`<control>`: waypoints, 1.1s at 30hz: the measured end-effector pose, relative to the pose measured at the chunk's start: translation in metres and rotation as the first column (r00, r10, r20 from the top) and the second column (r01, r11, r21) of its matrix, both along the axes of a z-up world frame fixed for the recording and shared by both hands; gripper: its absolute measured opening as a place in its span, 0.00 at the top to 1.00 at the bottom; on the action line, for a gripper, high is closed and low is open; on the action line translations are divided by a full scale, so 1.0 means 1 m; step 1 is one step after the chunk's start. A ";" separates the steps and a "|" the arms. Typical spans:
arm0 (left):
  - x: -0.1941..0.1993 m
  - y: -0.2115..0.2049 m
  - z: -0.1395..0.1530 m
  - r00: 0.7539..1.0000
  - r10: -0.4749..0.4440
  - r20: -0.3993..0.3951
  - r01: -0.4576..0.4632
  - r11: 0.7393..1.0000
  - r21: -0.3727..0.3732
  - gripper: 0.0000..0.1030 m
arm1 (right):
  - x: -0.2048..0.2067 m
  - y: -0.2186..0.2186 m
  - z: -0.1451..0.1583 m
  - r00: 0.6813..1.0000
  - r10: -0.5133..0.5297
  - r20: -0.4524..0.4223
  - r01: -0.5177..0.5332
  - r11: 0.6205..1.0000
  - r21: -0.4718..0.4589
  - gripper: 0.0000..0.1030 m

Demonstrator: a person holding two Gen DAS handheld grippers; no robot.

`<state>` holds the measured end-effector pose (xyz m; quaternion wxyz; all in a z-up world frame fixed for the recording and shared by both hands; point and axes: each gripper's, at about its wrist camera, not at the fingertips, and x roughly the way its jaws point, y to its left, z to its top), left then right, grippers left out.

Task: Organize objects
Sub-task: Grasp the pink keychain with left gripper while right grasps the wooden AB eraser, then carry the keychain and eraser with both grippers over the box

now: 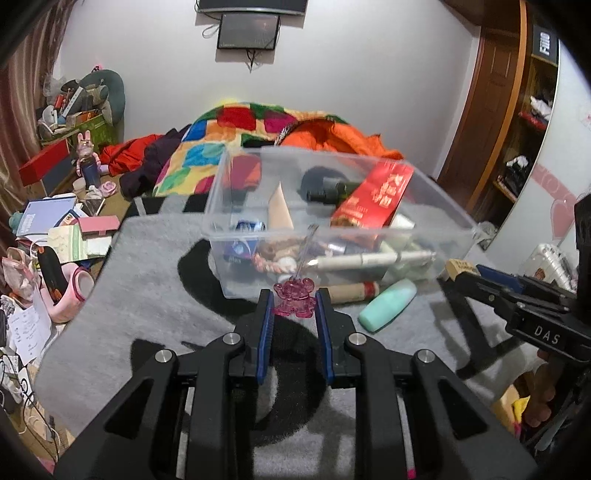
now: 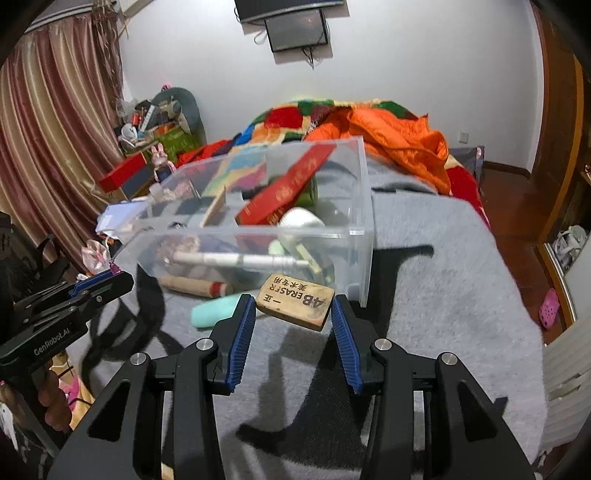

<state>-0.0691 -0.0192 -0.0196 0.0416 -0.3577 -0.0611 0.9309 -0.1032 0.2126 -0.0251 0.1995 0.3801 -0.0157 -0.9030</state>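
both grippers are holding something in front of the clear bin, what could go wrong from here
1. The left gripper pinches the pink charm only by its edges; its thin stem could snag on the clear bin wall.
2. The eraser sits tilted in the right gripper and may twist out.
3. The mint bottle below could get knocked.

Bkgd: wall screen (image 1: 248, 31) at 12 o'clock; patchwork quilt (image 1: 221, 147) and orange duvet (image 2: 399, 136) centre; curtain (image 2: 48, 155) at 9; wooden door (image 1: 484, 110) at 2.
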 end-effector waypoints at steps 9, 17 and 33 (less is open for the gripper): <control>0.000 -0.010 0.039 0.995 0.015 -0.099 -0.017 1.000 -0.022 0.79 | 0.013 -0.001 0.025 0.998 0.017 -0.064 -0.019 0.999 -0.034 0.62; -0.026 -0.002 0.051 0.993 -0.005 -0.115 -0.004 0.997 -0.073 0.79 | 0.006 0.004 0.040 0.995 -0.005 -0.102 0.001 0.999 -0.043 0.62; -0.082 0.024 0.042 0.996 -0.067 -0.056 0.063 0.996 -0.063 0.79 | -0.046 -0.008 0.033 0.997 -0.029 -0.068 0.028 0.999 -0.025 0.62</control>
